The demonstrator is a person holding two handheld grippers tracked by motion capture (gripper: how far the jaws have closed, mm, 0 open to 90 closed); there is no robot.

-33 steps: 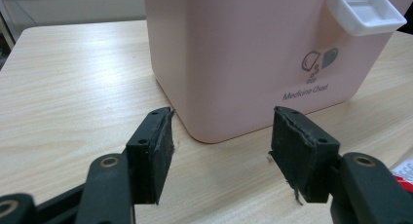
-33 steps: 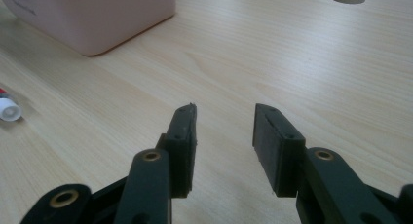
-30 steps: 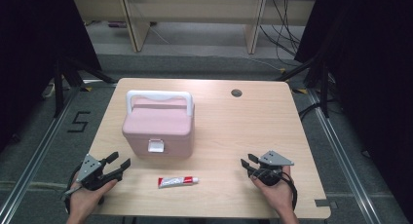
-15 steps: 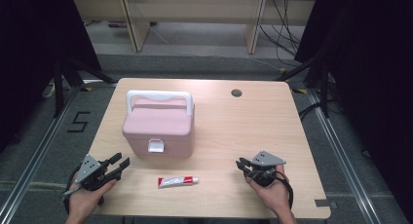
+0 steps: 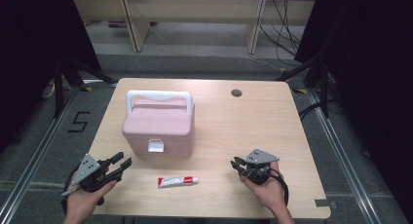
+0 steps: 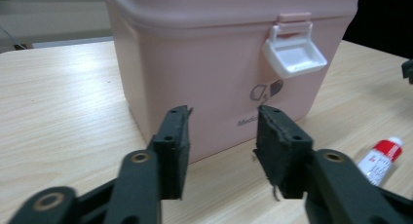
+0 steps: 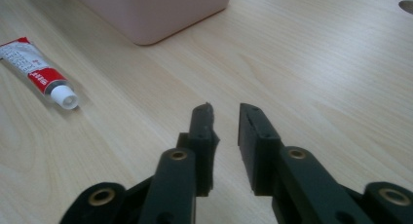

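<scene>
Pink plastic marks what we work toward: the box [image 5: 158, 125] sits left of centre in the high view, lid down and white latch [image 6: 294, 56] fastened. The tube [image 5: 178, 181] lies untouched below it. Nothing is done yet, we judge; opening and loading remain. Our left gripper [image 5: 117, 165], lower left, has been closing but stands apart on nothing. Our right gripper [image 5: 238, 164], lower right, holds a narrow empty gap
</scene>
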